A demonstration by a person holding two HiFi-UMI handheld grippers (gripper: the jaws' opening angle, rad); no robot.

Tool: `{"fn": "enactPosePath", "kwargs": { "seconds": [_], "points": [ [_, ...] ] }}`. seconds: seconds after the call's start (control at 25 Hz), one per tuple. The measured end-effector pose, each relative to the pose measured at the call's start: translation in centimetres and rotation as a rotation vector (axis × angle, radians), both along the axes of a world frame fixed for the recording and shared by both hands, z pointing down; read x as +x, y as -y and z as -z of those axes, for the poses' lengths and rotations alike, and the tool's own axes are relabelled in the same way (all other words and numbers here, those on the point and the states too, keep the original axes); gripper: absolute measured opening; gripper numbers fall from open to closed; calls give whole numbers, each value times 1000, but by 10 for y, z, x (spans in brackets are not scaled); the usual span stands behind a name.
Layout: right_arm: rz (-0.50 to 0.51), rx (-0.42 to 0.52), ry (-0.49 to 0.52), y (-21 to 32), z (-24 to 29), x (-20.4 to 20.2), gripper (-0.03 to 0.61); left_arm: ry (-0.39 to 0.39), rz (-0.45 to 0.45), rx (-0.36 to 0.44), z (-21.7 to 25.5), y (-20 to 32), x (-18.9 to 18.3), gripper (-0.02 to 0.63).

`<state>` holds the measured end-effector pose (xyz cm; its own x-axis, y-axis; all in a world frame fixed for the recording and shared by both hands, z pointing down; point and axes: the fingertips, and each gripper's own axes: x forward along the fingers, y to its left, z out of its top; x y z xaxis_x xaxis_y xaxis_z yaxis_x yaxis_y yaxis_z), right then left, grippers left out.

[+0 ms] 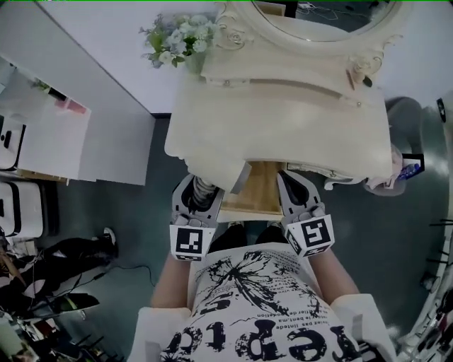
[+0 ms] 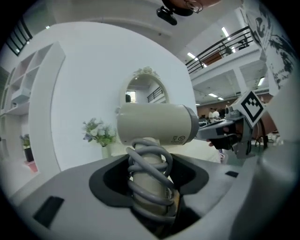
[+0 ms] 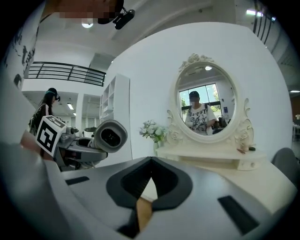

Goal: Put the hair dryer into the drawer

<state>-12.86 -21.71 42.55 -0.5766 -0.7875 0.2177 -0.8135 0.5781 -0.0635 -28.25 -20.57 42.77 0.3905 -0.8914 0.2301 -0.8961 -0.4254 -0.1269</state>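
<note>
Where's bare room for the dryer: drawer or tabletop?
Open drawer shows bare wood between left gripper and right gripper. Tabletop is bare across middle and front. Crowded only at back: flowers left corner, small items right, beside the mirror.

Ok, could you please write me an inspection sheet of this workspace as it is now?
Surface: cream dressing table, its drawer pulled open.
Job's things: hair dryer held beside the drawer, not yet inside.
Clutter: flower vase at the table's back left corner.
Grippers: left tongs shut on the dryer's handle; right tongs shut, empty.
Cables: cord wound round the handle; thin cable on the floor.
Surroundings: oval mirror; white shelving at left.
</note>
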Motion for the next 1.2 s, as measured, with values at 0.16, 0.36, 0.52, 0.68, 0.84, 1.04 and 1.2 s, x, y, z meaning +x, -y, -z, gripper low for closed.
{"fn": "enactPosePath", "kwargs": {
  "seconds": [0.16, 0.36, 0.52, 0.68, 0.84, 1.04, 1.2],
  "points": [
    [-75, -35, -13, -6, -19, 13, 9, 49, -148, -107, -47, 5, 19, 253],
    [-178, -96, -20, -15, -43, 32, 9, 154, -358, -225, -111, 1, 50, 253],
    [-222, -138, -30, -21, -61, 46, 9, 222, -501, -314, -156, 0, 74, 253],
    [-268, -182, -21, -23, -78, 56, 9, 308, -652, -390, -196, 1, 94, 253],
    [-288, -208, -17, -27, -90, 61, 9, 419, -776, -430, -230, -1, 109, 253],
    [-312, -243, -4, -29, -108, 67, 9, 521, -888, -458, -270, -8, 121, 253],
    [-336, -270, 2, -30, -117, 70, 9, 576, -952, -517, -300, -14, 123, 253]
  ]
}}
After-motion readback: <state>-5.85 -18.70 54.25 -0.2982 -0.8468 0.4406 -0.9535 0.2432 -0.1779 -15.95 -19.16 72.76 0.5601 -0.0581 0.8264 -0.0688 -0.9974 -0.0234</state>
